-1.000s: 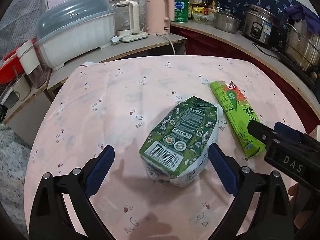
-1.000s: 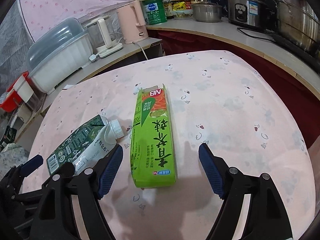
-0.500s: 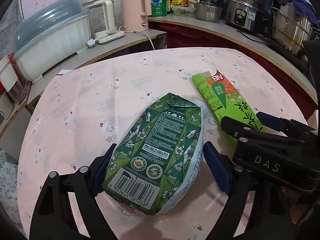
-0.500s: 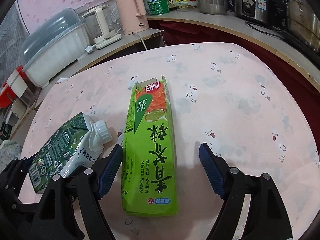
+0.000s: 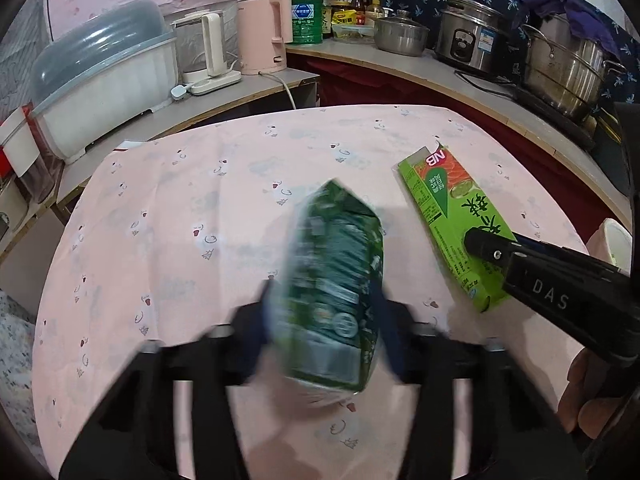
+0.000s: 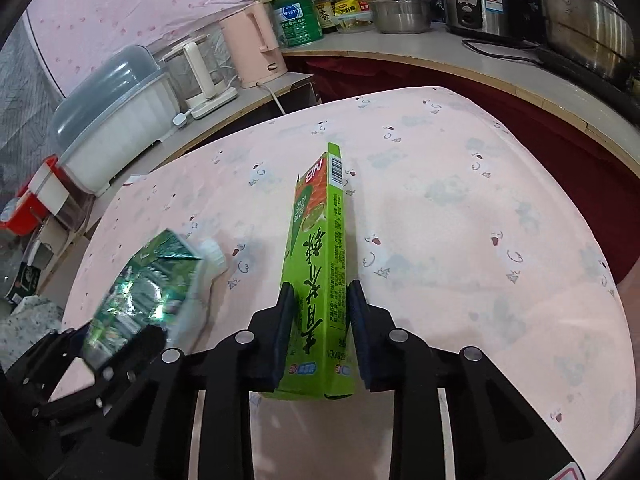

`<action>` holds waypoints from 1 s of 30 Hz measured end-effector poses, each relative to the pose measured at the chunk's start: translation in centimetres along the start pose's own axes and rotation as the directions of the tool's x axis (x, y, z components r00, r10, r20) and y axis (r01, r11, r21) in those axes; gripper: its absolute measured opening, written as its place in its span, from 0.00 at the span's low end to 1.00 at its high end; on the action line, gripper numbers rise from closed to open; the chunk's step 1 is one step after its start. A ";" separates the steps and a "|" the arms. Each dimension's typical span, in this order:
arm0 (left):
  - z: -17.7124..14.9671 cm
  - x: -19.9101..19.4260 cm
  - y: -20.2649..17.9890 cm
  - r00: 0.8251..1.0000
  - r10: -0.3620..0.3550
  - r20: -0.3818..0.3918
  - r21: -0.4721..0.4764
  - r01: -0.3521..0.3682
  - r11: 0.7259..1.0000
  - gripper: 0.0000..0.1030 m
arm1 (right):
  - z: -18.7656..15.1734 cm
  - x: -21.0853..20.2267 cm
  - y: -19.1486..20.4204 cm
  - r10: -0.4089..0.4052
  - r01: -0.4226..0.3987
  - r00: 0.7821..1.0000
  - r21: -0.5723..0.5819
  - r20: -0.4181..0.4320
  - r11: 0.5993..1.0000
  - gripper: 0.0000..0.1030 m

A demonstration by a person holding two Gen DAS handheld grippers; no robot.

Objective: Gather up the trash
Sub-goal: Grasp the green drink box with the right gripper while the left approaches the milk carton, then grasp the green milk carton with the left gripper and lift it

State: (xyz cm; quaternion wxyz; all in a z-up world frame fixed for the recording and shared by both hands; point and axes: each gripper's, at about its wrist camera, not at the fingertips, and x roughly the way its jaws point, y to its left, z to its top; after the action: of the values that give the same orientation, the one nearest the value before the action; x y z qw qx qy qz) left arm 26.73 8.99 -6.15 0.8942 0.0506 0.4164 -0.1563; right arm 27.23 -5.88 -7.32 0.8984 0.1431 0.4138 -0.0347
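Note:
My left gripper (image 5: 324, 308) is shut on a dark green milk carton (image 5: 336, 280), blurred by motion, over the pink tablecloth; the carton with its white cap also shows in the right wrist view (image 6: 152, 284). My right gripper (image 6: 320, 300) is shut on a long light green box (image 6: 320, 264), tilted onto its narrow side. In the left wrist view the same box (image 5: 452, 220) lies to the right with my right gripper's fingers (image 5: 492, 250) on its near end.
The round table (image 6: 460, 220) has a pink cloth. Behind it a counter holds a white dish box (image 5: 100, 80), a glass kettle (image 5: 208, 52), a pink kettle (image 5: 268, 32), a green tin (image 5: 306, 18), pots and a rice cooker (image 5: 468, 40).
Both grippers have closed: the left on the green carton, the right on the light green box, which has turned onto its narrow side. The carton is lifted and tilted.

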 end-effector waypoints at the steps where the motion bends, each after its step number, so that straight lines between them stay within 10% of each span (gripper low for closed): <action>1: 0.0 -0.2 -0.2 1.000 -0.006 -0.006 -0.010 0.006 1.000 0.25 | -0.1 -0.5 -0.3 0.004 -0.004 1.000 0.006 0.008 1.000 0.25; 30: -4.4 -9.0 -4.6 0.990 -0.135 0.049 -0.076 0.138 0.987 0.12 | -5.6 -13.5 -7.6 0.041 -0.068 0.984 0.153 0.174 0.986 0.24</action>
State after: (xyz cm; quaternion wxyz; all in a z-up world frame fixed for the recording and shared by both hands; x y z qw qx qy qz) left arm 16.57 7.71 -1.99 0.8917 -0.0172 0.4049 -0.2016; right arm 12.94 -12.27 -2.36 0.9168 0.2217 0.3276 -0.0548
